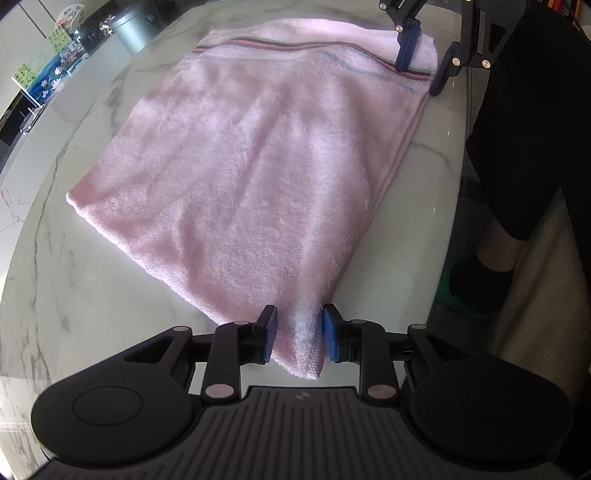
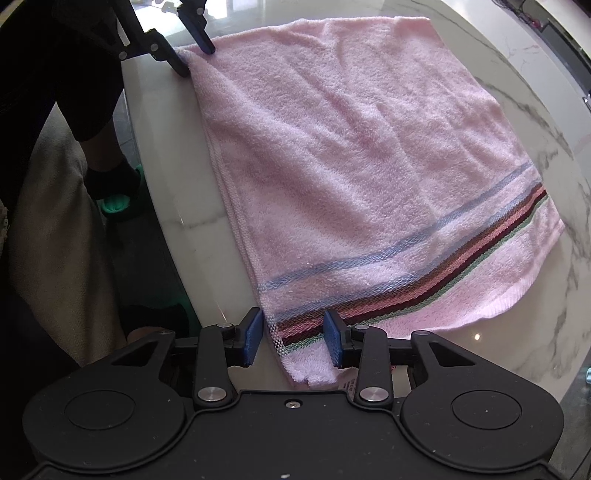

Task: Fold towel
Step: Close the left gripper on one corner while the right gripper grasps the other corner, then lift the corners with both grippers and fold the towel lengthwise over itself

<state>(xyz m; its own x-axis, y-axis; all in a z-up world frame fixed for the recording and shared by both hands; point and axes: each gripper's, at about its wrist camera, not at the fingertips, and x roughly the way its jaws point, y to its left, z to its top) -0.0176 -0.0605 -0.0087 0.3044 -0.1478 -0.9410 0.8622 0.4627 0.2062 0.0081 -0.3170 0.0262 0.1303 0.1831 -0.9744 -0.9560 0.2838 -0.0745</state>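
A pink towel [image 1: 258, 158] with a striped band [image 2: 424, 258] lies folded flat on the white marble table [image 1: 74, 295]. My left gripper [image 1: 300, 332] points down over the plain near corner. Its blue pads stand apart with a raised ridge of towel between them, loosely touching it. My right gripper [image 2: 293, 338] straddles the striped corner, with a gap showing between the left pad [image 2: 253, 336] and the cloth. Each wrist view shows the other gripper at the far corner: the right gripper [image 1: 423, 68] and the left gripper [image 2: 195, 57].
The table's rounded edge [image 2: 162, 206] runs close beside the towel's long side. A person in dark trousers [image 1: 528, 129] with a green slipper [image 2: 118, 205] stands there. A grey canister [image 1: 133, 29] and colourful packs [image 1: 48, 74] sit at the far end.
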